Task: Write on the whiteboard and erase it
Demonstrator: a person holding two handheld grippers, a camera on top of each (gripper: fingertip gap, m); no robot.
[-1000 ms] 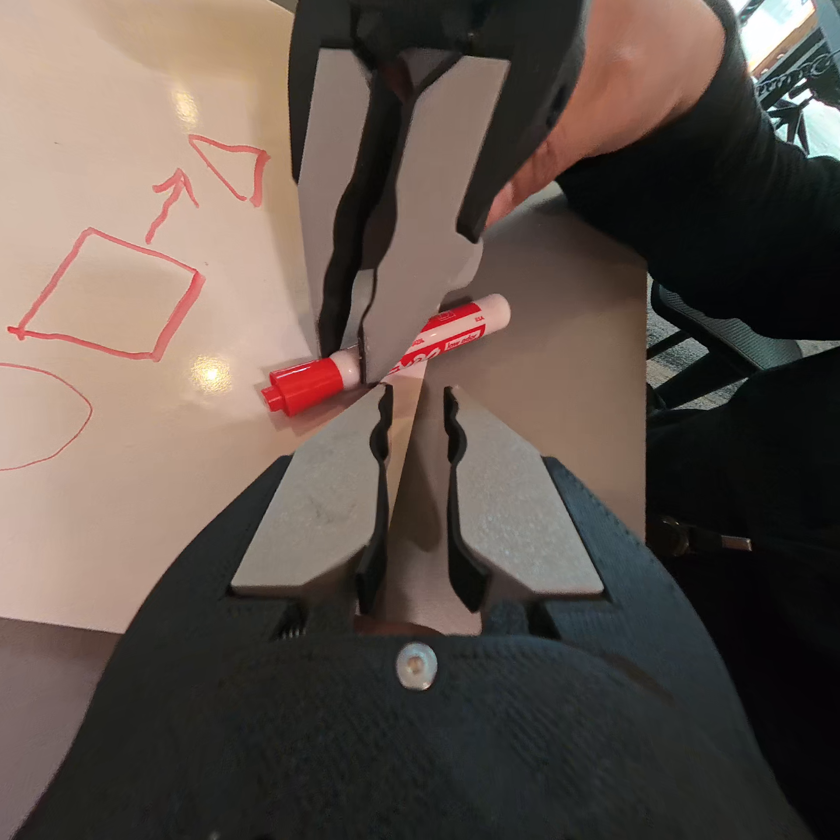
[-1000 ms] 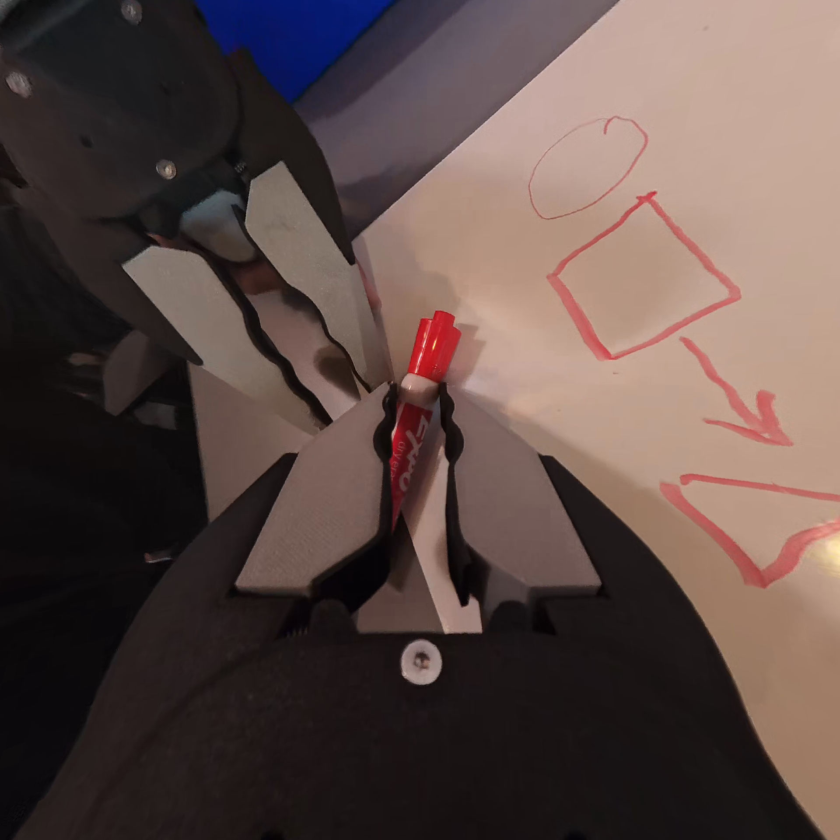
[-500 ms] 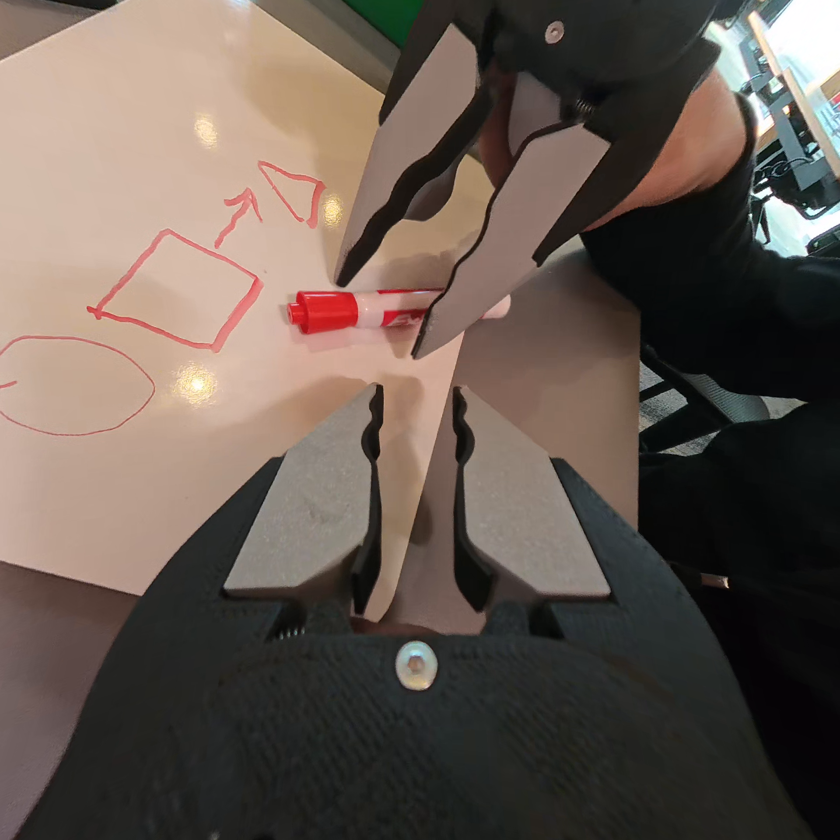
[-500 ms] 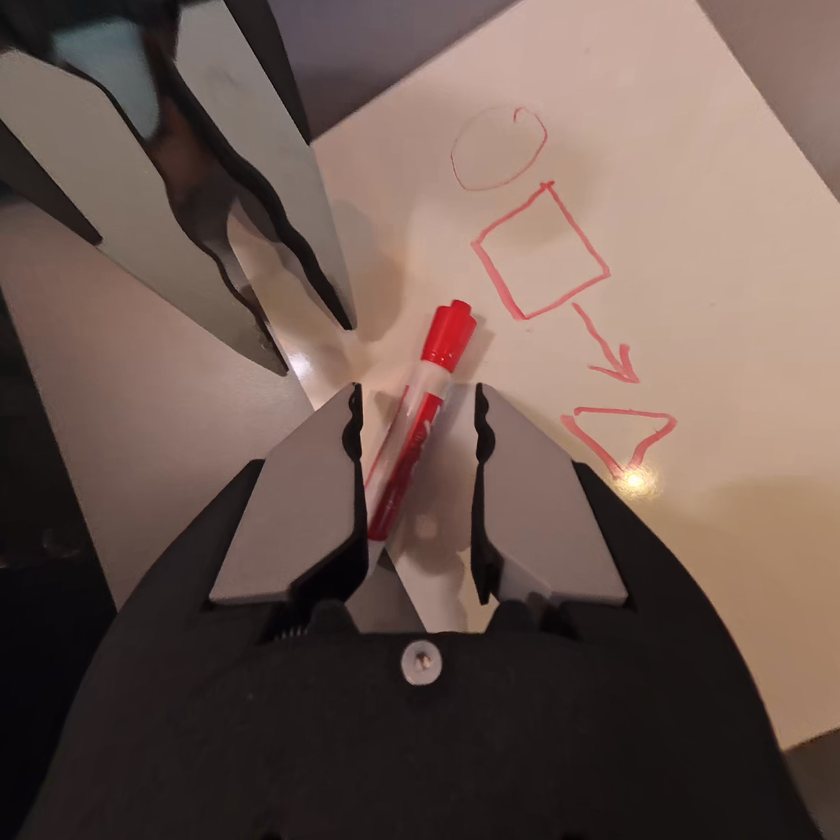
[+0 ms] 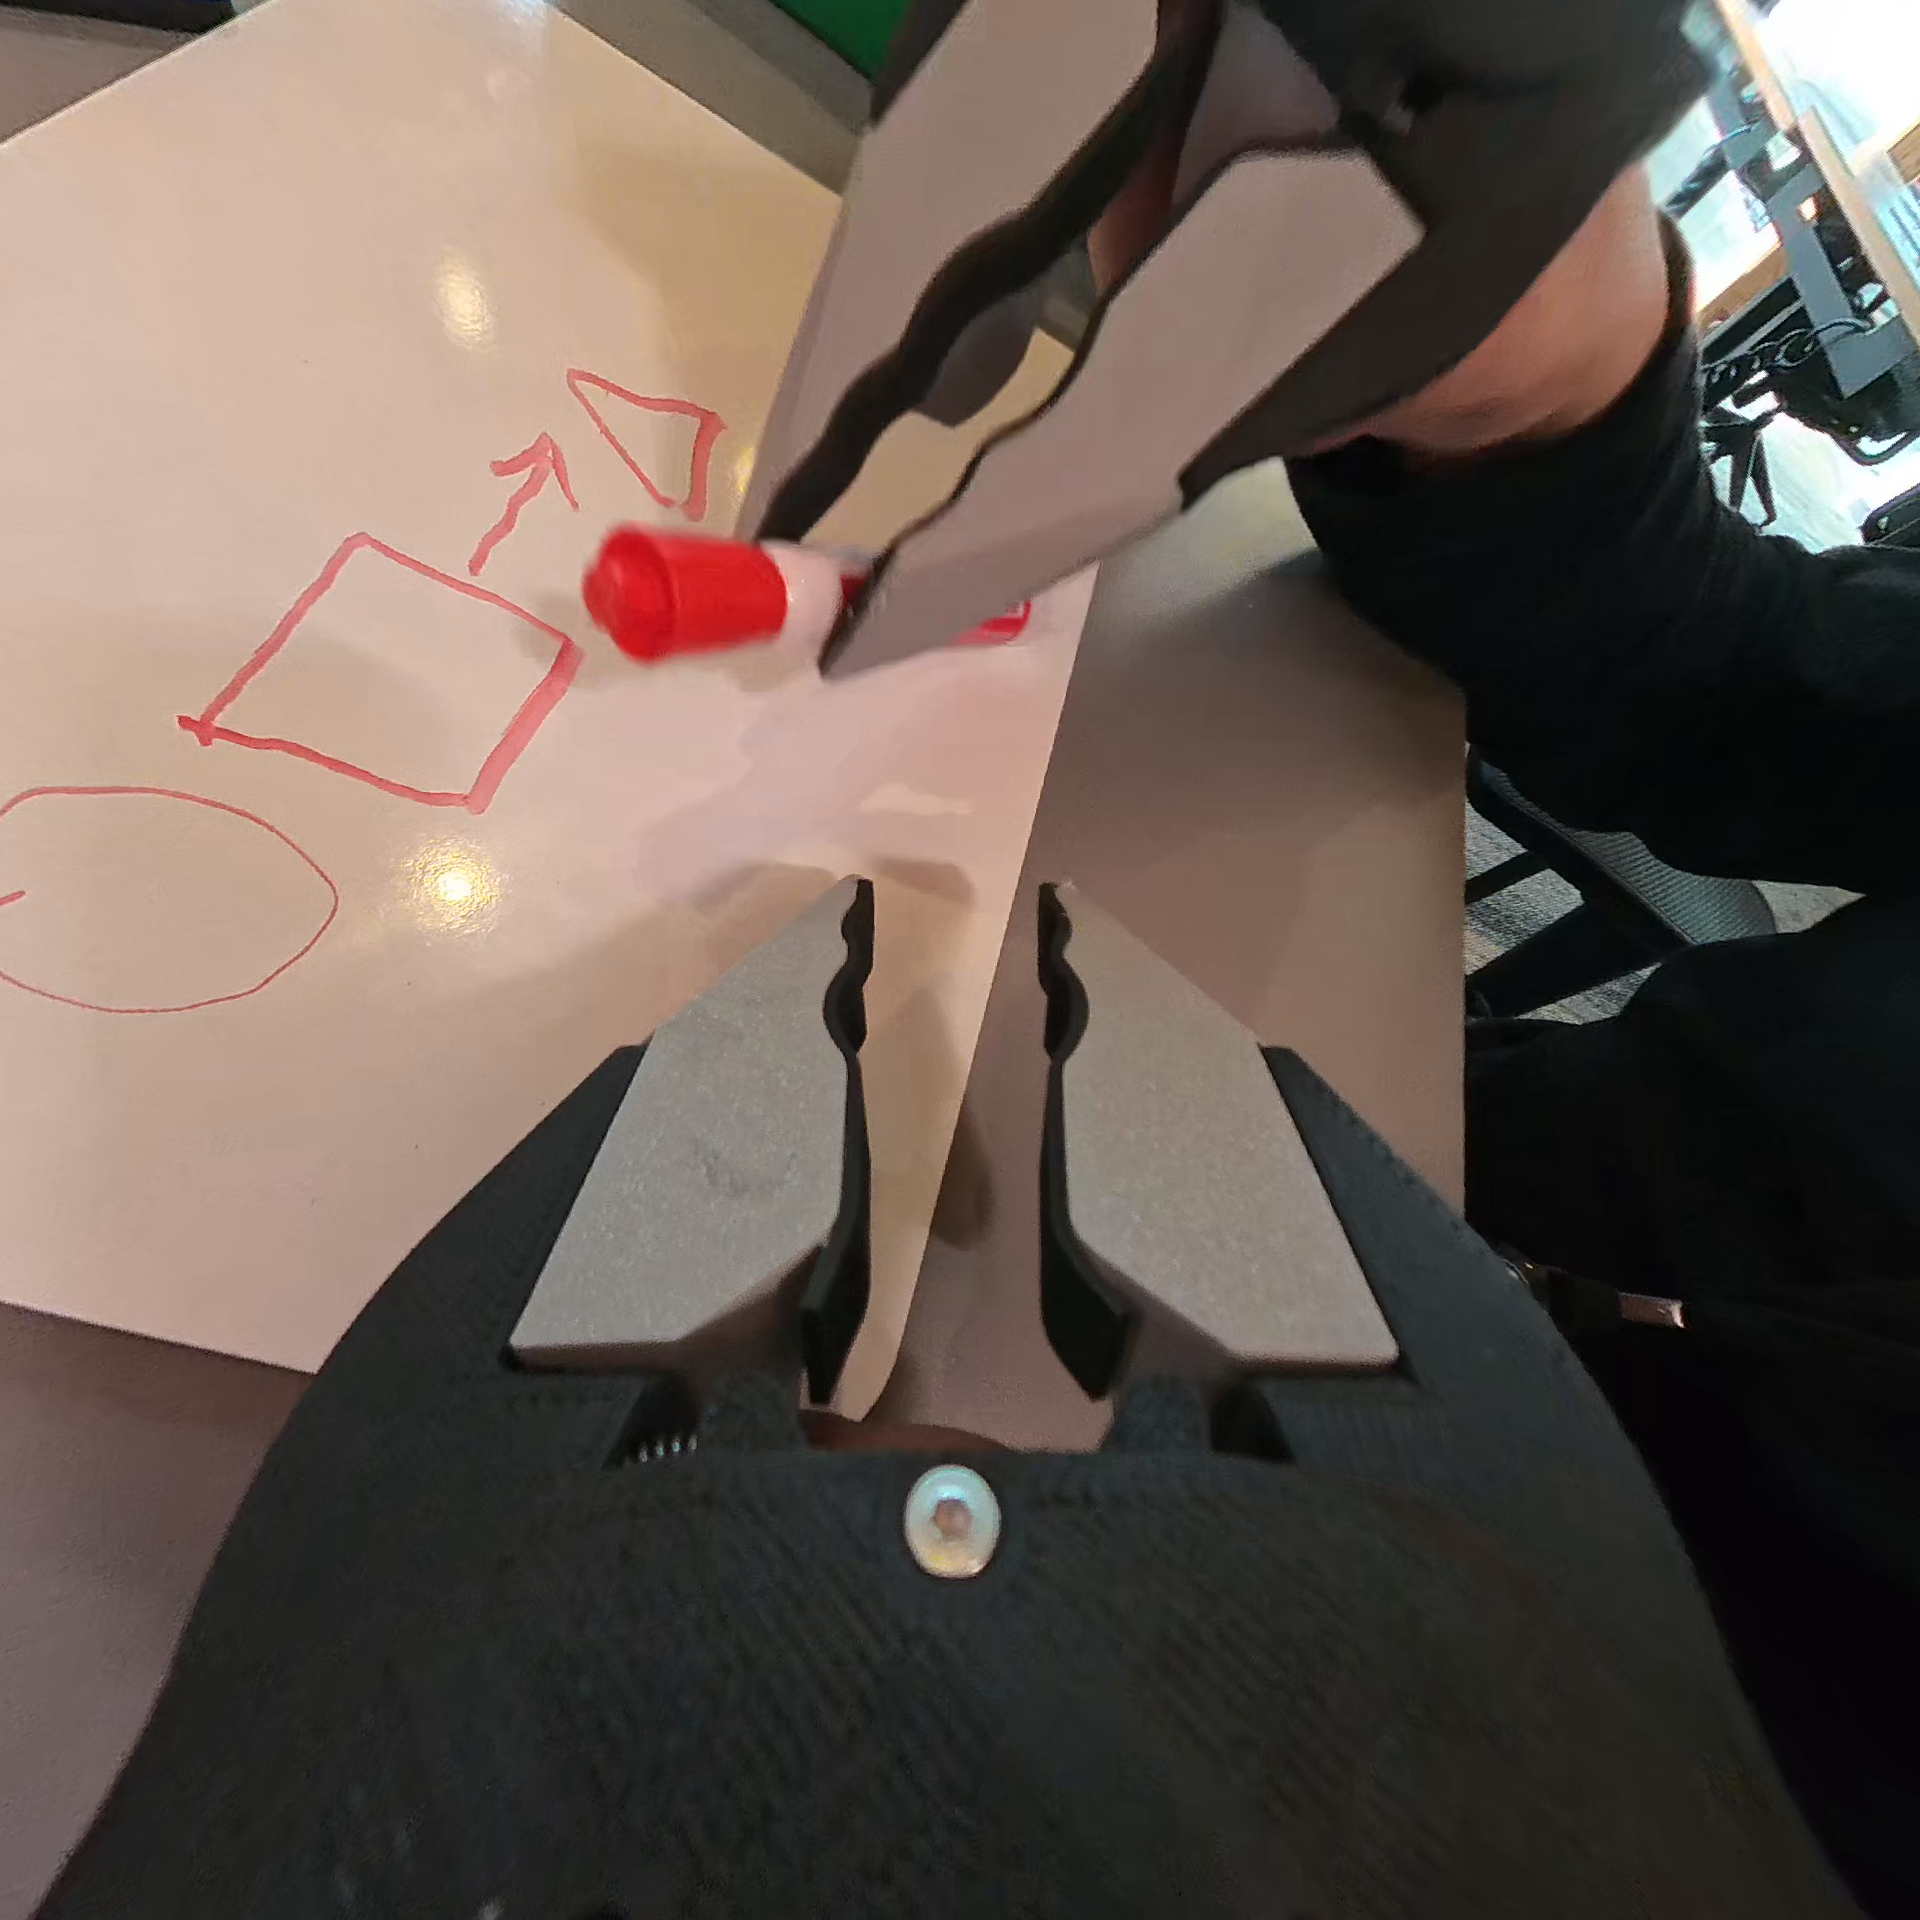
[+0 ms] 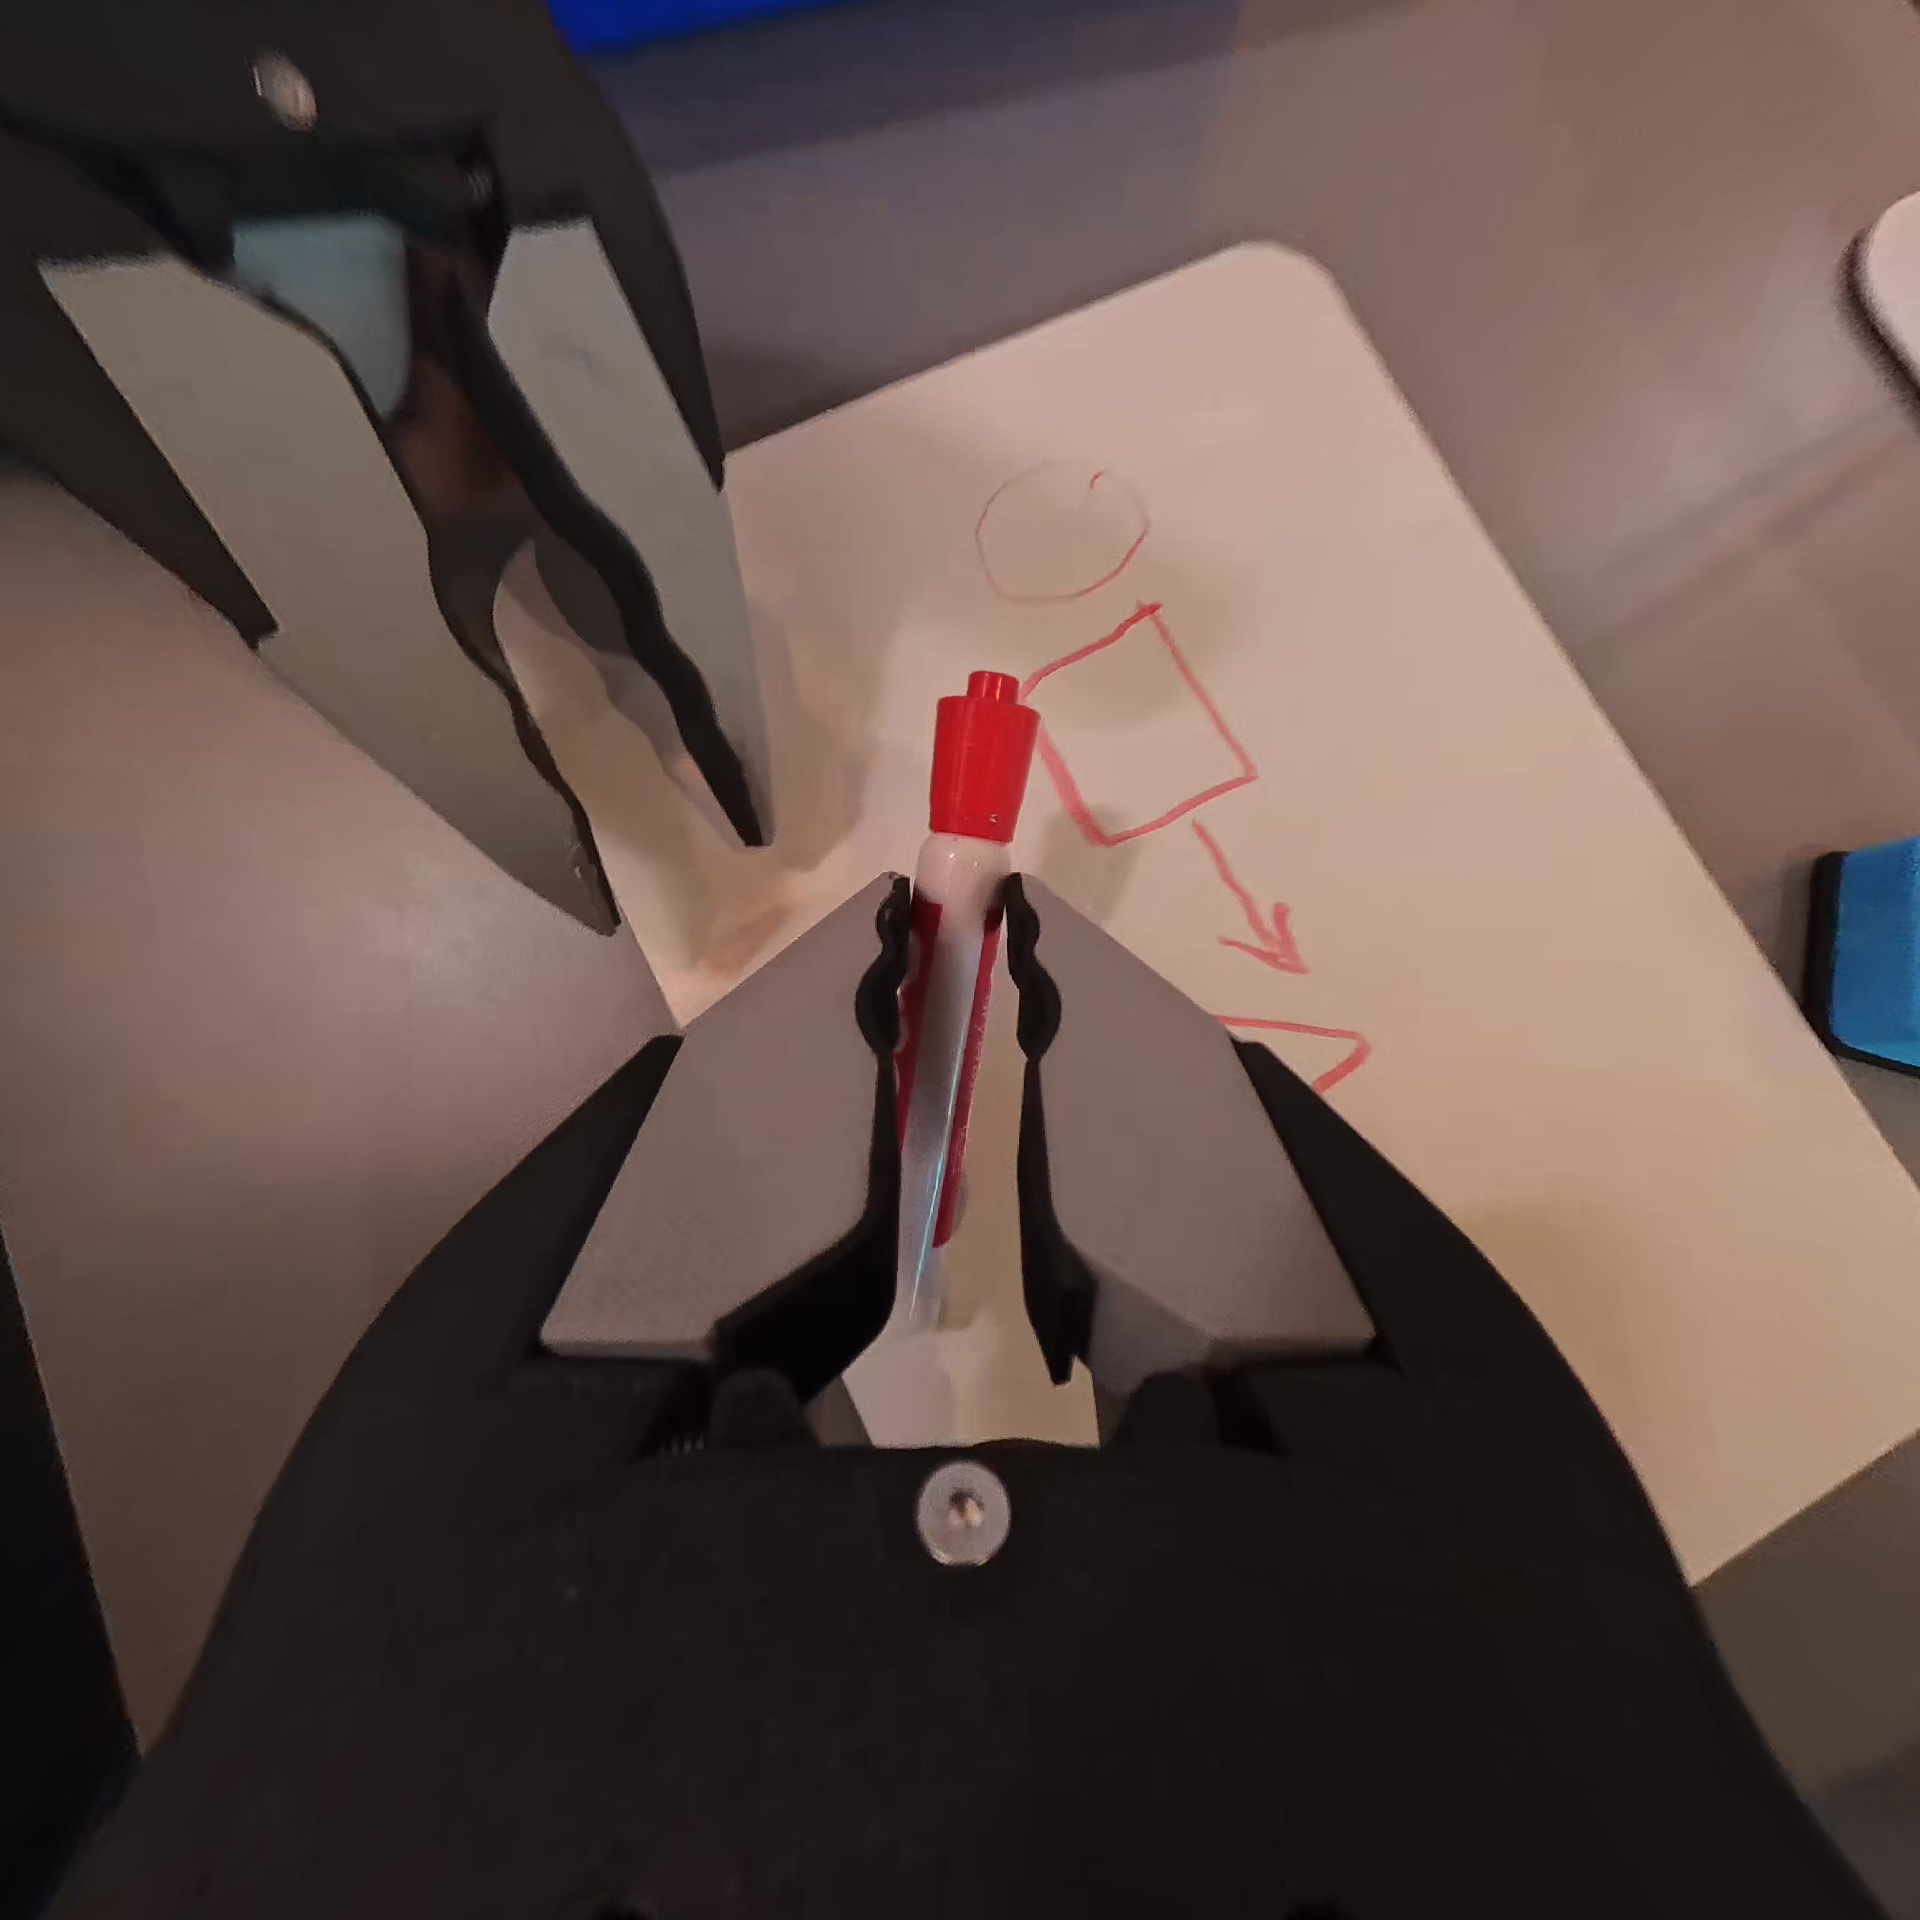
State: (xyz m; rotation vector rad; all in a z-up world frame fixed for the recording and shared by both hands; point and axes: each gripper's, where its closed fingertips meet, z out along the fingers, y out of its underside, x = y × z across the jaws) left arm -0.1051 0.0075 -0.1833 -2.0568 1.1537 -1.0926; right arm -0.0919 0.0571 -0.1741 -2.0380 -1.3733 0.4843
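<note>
The white whiteboard (image 5: 260, 312) lies on the grey table and bears a red circle, square, arrow and triangle; it also shows in the right wrist view (image 6: 1455, 831). My right gripper (image 6: 954, 883) is shut on the capped red-and-white marker (image 6: 982, 769), both pads pressing its barrel, the red cap pointing forward over the board. The left wrist view shows this gripper (image 5: 821, 582) holding the marker (image 5: 686, 592) above the board. My left gripper (image 5: 951, 904) is open and empty over the board's right edge. It shows at the upper left of the right wrist view (image 6: 675, 878).
A blue eraser (image 6: 1870, 956) lies on the table beside the board at the right edge. A white object (image 6: 1891, 291) sits at the top right corner. A person's black sleeve (image 5: 1610, 623) and a chair are to the right of the grey table (image 5: 1247, 831). Across from one pair of fingers to the other is roughly 5 centimetres. Measured from the fingertips, the blue eraser (image 6: 1870, 956) is 20 centimetres or so from the right gripper and 25 centimetres from the left.
The right gripper opened and left the marker lying on the board, then shut on it again and raised it. The left gripper opened a little and drew back.
</note>
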